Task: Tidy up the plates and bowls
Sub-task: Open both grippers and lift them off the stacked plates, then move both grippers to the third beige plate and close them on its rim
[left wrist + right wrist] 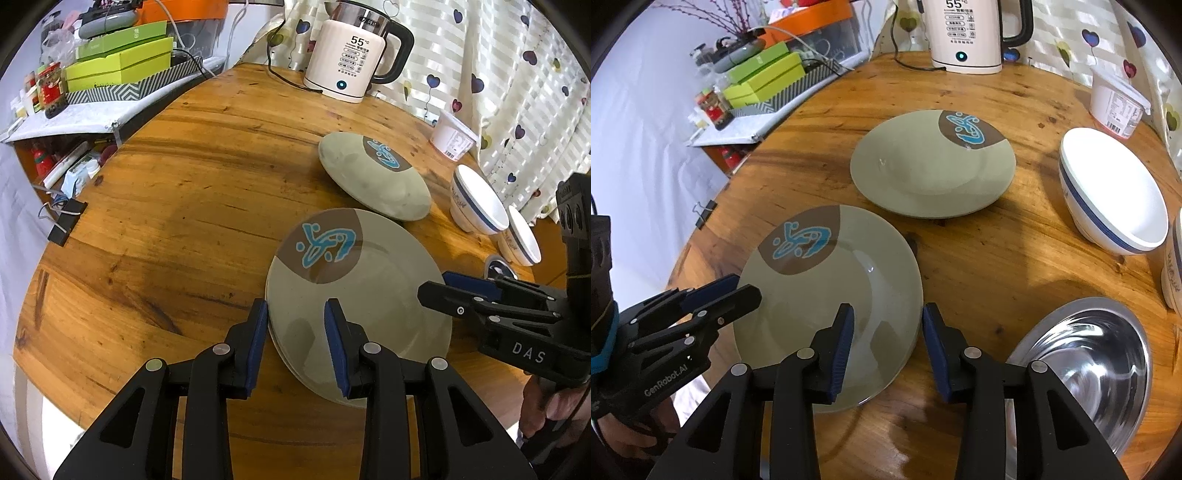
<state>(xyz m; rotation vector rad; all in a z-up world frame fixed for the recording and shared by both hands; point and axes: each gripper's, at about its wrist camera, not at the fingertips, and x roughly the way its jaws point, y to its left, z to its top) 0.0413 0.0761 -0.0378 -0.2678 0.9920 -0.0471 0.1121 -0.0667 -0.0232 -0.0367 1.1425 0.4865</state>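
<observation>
A round desk (979,258) of glossy, grained wood is seen. Two glazed grey-green plates with brown patches and blue motifs can be counted: the near plate (827,295) lies at the desk's front, seemingly atop another rim; the far plate (931,166) lies just behind it, apart. The left gripper (293,345) is held at the near plate's left rim, its blue-padded fingers (258,343) apart, the rim between them. The right gripper (888,349) straddles the right rim, fingers parted, not clamped. Further right, two white ceramic bowls with blue bands are counted, the larger white bowl (1115,199) clearest, beside one shiny steel bowl (1100,354). One cream kettle (354,51) stands behind.
</observation>
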